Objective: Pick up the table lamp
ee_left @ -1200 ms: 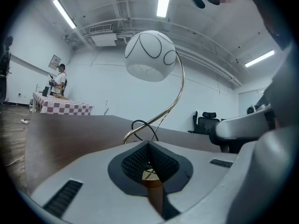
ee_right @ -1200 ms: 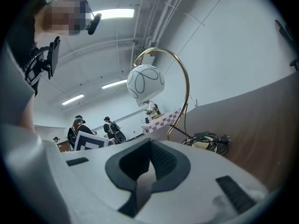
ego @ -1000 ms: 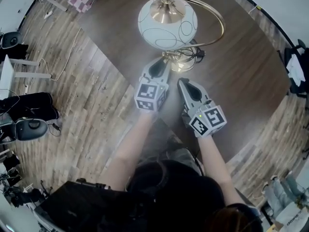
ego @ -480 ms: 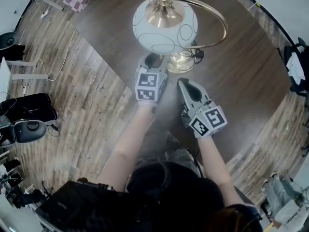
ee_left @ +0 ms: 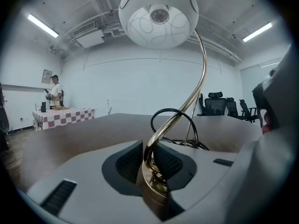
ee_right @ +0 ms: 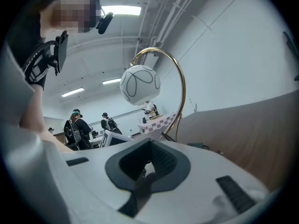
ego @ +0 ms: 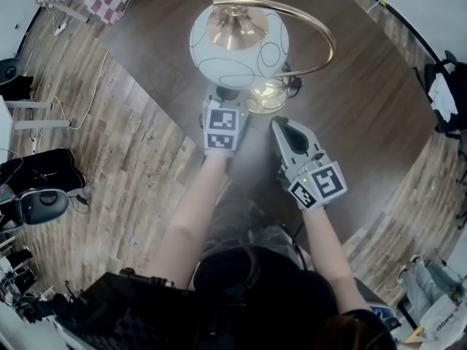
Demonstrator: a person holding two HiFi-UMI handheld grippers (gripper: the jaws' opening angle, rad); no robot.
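Brass and white glass make up the table lamp (ego: 239, 48). In the head view it stands on the dark wooden table (ego: 365, 100), straight ahead of both grippers. Its round base sits just beyond the left gripper (ego: 222, 102), whose tips reach in under the globe shade. A thin brass arm (ego: 321, 31) curves up from the base, arches to the right and comes back over to carry the globe. The lamp's long axis is therefore upright, with its weight hanging high above the grip. The right gripper (ego: 286, 131) hangs near the base, short of it and to its right, touching nothing. The left is clearly the nearer of the 2.

In the left gripper view, the 2 jaws of the left gripper (ee_left: 150, 166) are clamped on the brass stem (ee_left: 154, 169) just above the base, one ribbed pad on each side. The globe (ee_left: 159, 15) looms overhead, and a black cable (ee_left: 174, 120) loops behind the stem. I cannot tell whether the base has left the table. Any lift looks likely to go straight up, keeping the stem vertical so the globe does not swing.

In the right gripper view, the jaws of the right gripper (ee_right: 145, 169) are drawn together with nothing between them. The lamp stands ahead and slightly to the left.
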